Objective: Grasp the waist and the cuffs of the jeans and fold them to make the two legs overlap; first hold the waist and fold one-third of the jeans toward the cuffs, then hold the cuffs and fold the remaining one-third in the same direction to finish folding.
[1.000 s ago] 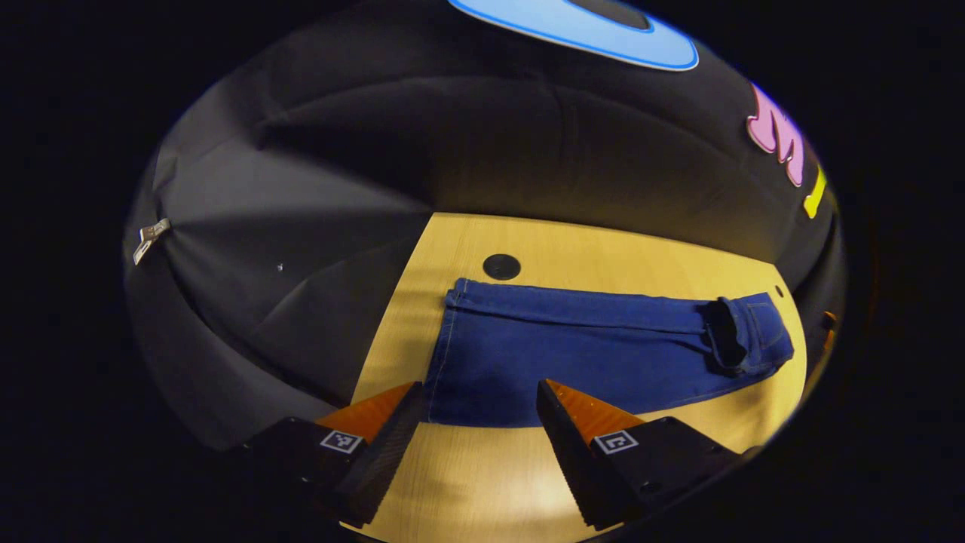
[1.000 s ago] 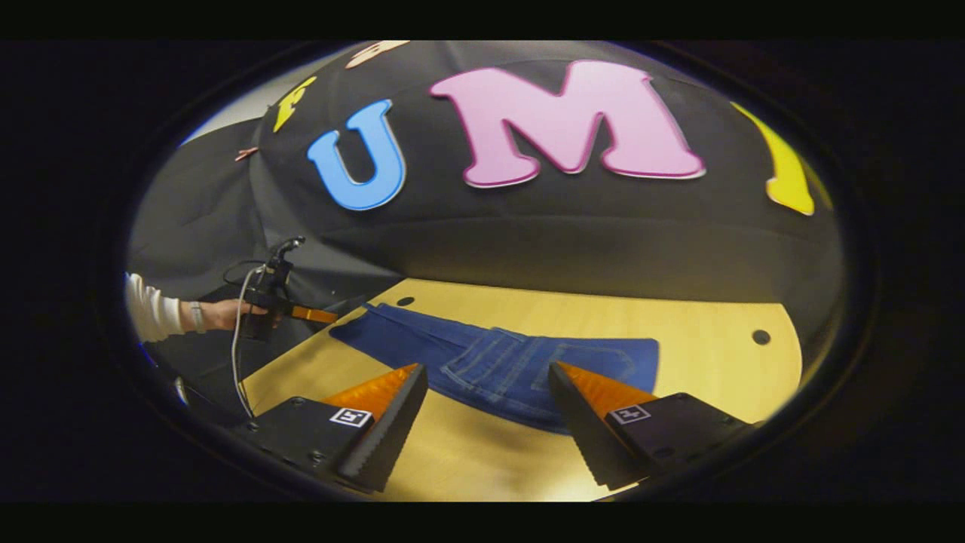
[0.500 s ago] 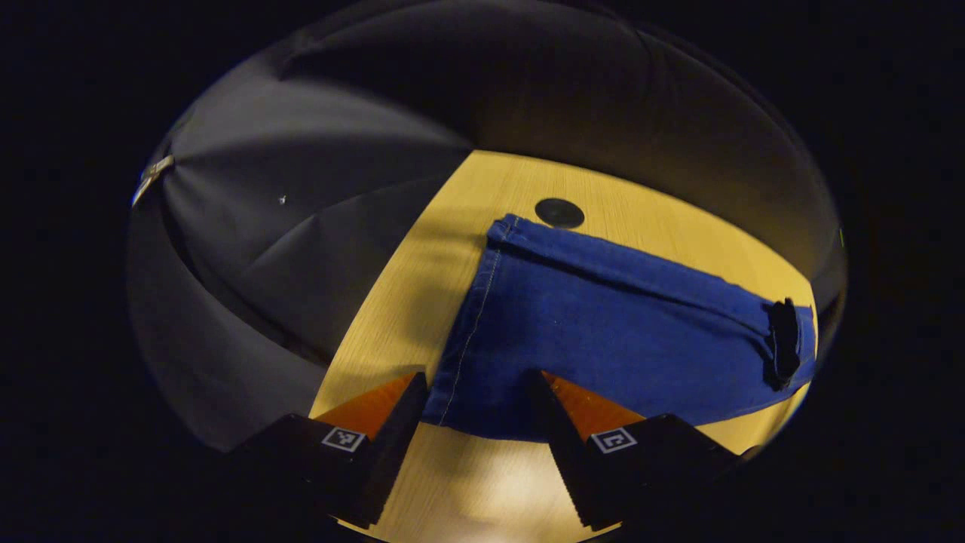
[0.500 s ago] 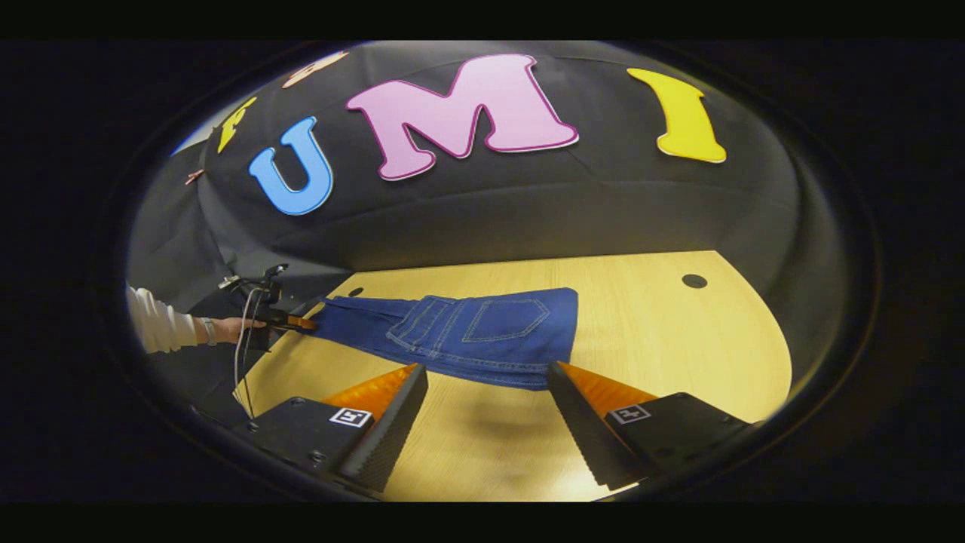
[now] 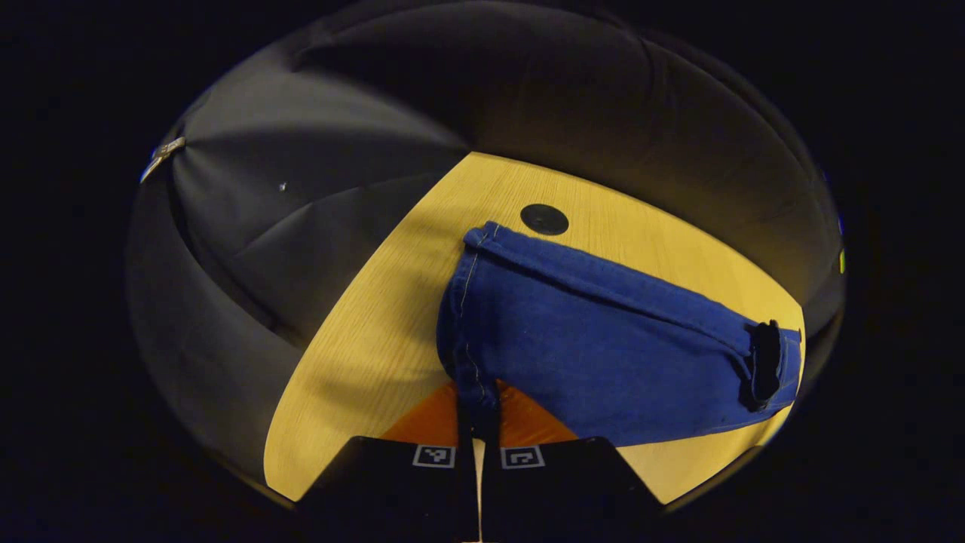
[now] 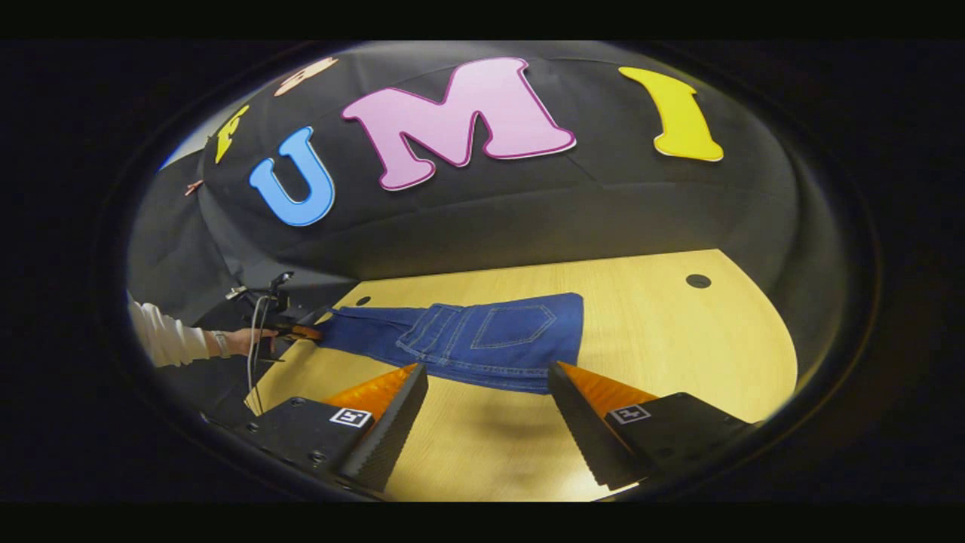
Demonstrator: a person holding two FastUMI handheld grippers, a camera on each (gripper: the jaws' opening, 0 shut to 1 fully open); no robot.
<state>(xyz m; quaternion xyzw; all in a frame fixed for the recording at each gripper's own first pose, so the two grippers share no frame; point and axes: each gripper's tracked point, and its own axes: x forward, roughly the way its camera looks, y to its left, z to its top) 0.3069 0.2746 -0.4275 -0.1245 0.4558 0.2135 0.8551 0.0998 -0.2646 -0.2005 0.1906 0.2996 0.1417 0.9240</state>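
Blue jeans [image 5: 603, 339] lie lengthwise on the wooden table [image 5: 362, 354], legs overlapped. In the left gripper view the cuff hem runs down between my fingers, and the left gripper [image 5: 477, 396] is shut on it; the waist end [image 5: 765, 362] lies far right. In the right gripper view the jeans [image 6: 490, 339] show a back pocket, and the waist edge sits just beyond my right gripper [image 6: 486, 375], which hangs open above the table with nothing between its fingers. Far left there, a hand [image 6: 241, 341] holds the left gripper [image 6: 300, 330] at the cuffs.
A black round grommet [image 5: 544, 219] sits in the table just past the cuffs. Another hole [image 6: 698, 280] lies at the table's far right in the right gripper view. A white sleeve [image 6: 170, 343] and a cable [image 6: 252, 354] hang by the table's left edge.
The left gripper has gone from open to shut on the cuff hem, bunching it slightly. The right gripper stays open and has barely shifted near the waist.
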